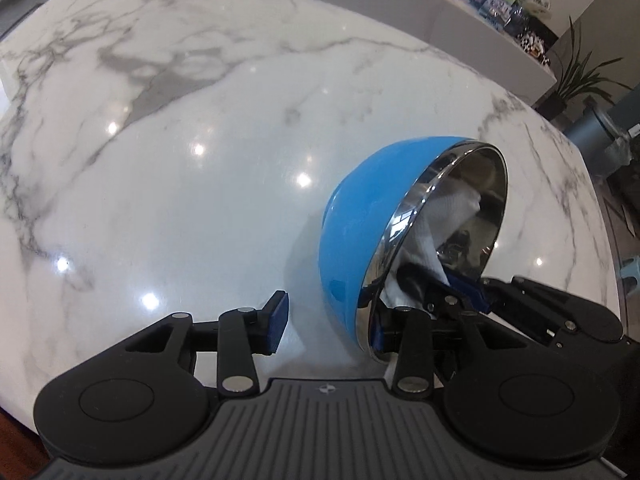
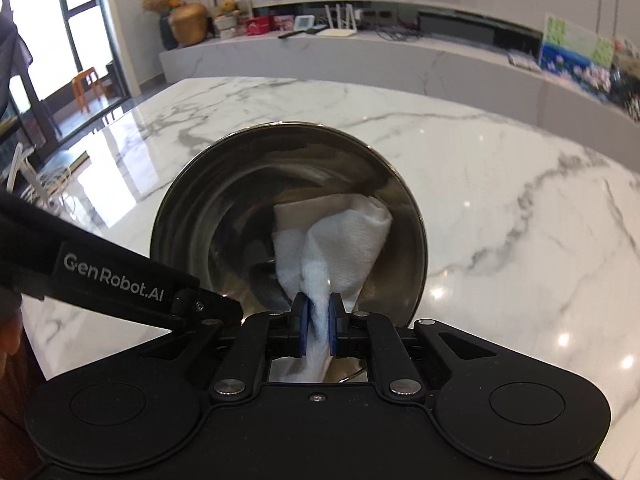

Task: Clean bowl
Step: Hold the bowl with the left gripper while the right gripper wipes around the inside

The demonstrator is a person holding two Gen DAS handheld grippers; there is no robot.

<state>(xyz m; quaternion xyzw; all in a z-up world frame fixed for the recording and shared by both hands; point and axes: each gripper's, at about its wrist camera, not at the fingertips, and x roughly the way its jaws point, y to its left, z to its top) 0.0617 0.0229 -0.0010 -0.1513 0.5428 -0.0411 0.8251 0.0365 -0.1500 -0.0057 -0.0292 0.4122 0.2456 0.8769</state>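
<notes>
A bowl (image 1: pixel 360 224), blue outside and shiny steel inside, stands tilted on its side on the white marble table, its mouth facing right. My left gripper (image 1: pixel 328 320) is open; its right finger reaches inside the bowl's rim and its left finger (image 1: pixel 276 322) stands apart from the blue wall. In the right wrist view the bowl (image 2: pixel 224 216) opens toward me. My right gripper (image 2: pixel 318 324) is shut on a white paper towel (image 2: pixel 340 236) that is pressed into the bowl's inside. The towel also shows in the left wrist view (image 1: pixel 444 216).
The marble table (image 1: pixel 180 160) spreads wide to the left and behind the bowl. A low marble shelf (image 2: pixel 360 52) with boxes, a router and a gold jar runs along the far wall. A plant (image 1: pixel 576 72) and a grey bin stand beyond the table's right edge.
</notes>
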